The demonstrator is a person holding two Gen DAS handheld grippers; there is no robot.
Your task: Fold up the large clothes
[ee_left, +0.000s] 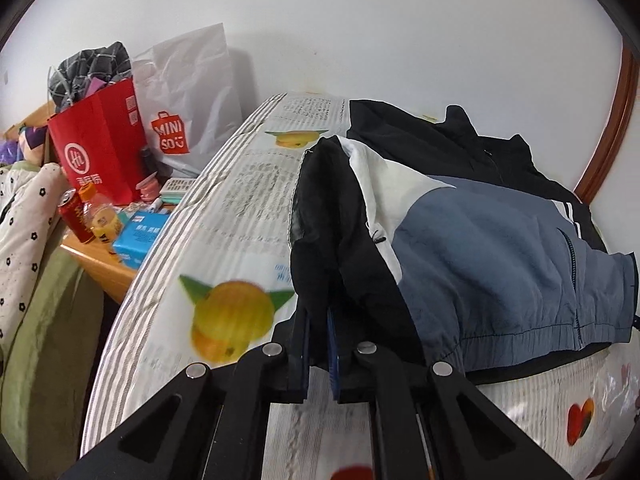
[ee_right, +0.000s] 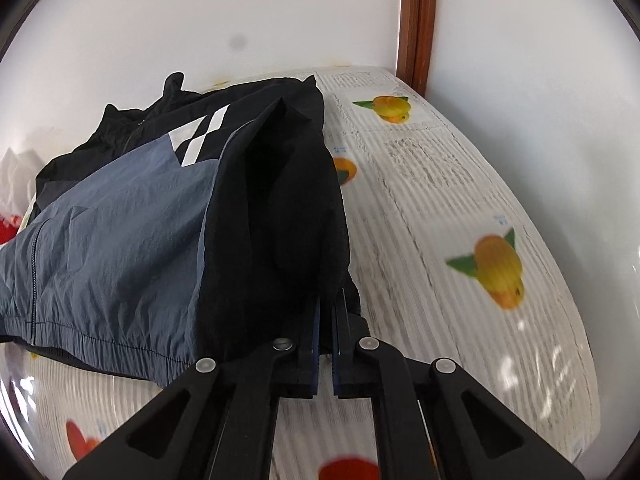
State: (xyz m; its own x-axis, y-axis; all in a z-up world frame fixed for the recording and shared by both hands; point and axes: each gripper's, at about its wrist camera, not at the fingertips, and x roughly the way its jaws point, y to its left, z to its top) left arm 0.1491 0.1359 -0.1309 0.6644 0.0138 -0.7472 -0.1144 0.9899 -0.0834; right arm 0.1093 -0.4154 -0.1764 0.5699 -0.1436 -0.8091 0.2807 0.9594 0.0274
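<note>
The windbreaker jacket (ee_left: 480,240) lies spread on the fruit-print bedsheet (ee_left: 240,216), collar toward the wall. The left gripper (ee_left: 318,312) is clamped on black fabric at the jacket's left hem corner; the right gripper (ee_right: 328,308) is clamped likewise at the right hem corner. Risk: the thin, slick shell fabric may slide from the pads if either corner is pulled hard, since each bite looks shallow. Uneven lifting would skew the fold line. Dragging the jacket leftward could sweep it off the sheet toward the cluttered bedside table (ee_left: 108,276).
</note>
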